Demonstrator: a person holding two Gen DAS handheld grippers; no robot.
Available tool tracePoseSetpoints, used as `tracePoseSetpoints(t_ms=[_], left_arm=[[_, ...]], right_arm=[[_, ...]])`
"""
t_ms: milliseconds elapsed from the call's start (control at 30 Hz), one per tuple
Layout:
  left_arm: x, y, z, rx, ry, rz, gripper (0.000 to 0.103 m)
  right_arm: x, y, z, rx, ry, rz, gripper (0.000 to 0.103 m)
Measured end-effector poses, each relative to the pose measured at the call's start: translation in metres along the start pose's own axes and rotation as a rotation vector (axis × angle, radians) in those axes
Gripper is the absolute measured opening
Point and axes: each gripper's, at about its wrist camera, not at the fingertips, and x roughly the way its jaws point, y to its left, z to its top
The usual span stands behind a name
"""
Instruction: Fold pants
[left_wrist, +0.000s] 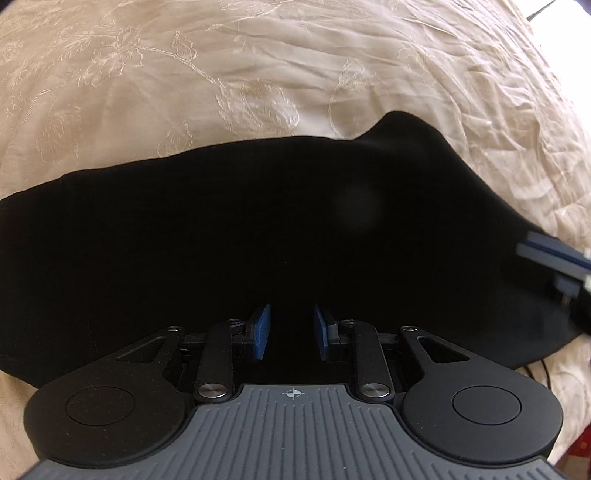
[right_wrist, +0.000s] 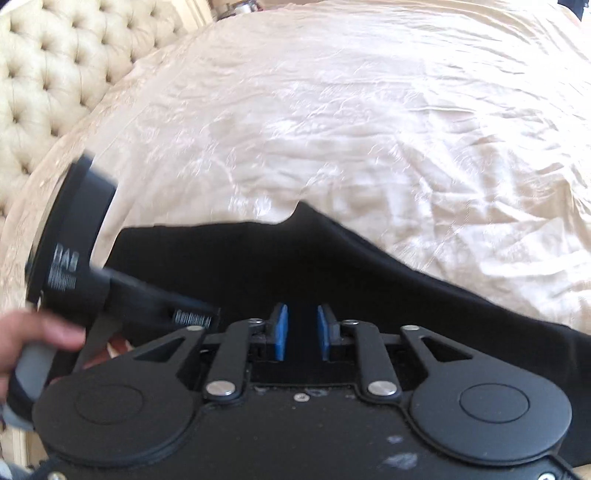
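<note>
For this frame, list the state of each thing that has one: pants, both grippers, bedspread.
pants: black, lying flat on the bed, folded lengthwise by the look of it
left gripper: open, just above the pants, holding nothing
right gripper: open, over the pants, holding nothing
bedspread: cream, wrinkled

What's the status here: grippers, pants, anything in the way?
Left gripper open, right gripper open, both over the cloth. Black pants spread on cream bedspread, neither gripper gripping them. Nothing in the way.

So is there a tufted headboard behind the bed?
Yes, a cream tufted headboard stands past the bedspread in the right wrist view.
</note>
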Motion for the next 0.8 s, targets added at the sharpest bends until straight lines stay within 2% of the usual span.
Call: tracePoseSetpoints(t_ms=[167, 233, 333, 433, 533, 567, 600, 700, 800], left_arm=[[-0.003, -0.004, -0.016, 0.046, -0.036, 0.031, 0.026], [-0.002, -0.007, -0.019, 0.065, -0.050, 0.043, 0.026], [-0.001, -0.009, -0.020, 0.096, -0.058, 0.052, 0.026], [-0.003, -0.003, -0.019, 0.093, -0.050, 0.035, 0.026], [-0.012, 0.007, -0.011, 0.050, -0.040, 0.012, 0.026], [-0.017, 0.012, -0.008, 0.027, -0.050, 0.010, 0.026], [-0.025, 0.017, -0.005, 0.004, -0.074, 0.000, 0.026], [-0.047, 0.027, 0.009, -0.027, -0.147, -0.017, 0.027], [-0.053, 0.026, 0.034, -0.016, -0.191, -0.015, 0.027]], right_arm=[[0.023, -0.015, 0.049, 0.061, -0.027, 0.012, 0.036], [0.040, -0.016, 0.064, 0.054, -0.010, 0.032, 0.038], [0.070, -0.013, 0.079, 0.041, 0.063, 0.054, 0.040], [0.088, -0.007, 0.074, 0.037, 0.164, 0.080, 0.041], [0.074, 0.010, 0.056, -0.049, 0.135, 0.096, 0.030], [0.068, 0.014, 0.049, -0.081, 0.133, 0.092, 0.020], [0.063, 0.018, 0.044, -0.108, 0.129, 0.085, 0.015], [0.052, 0.021, 0.024, -0.150, 0.120, 0.073, 0.008], [0.052, 0.022, 0.009, -0.158, 0.118, 0.062, 0.008]])
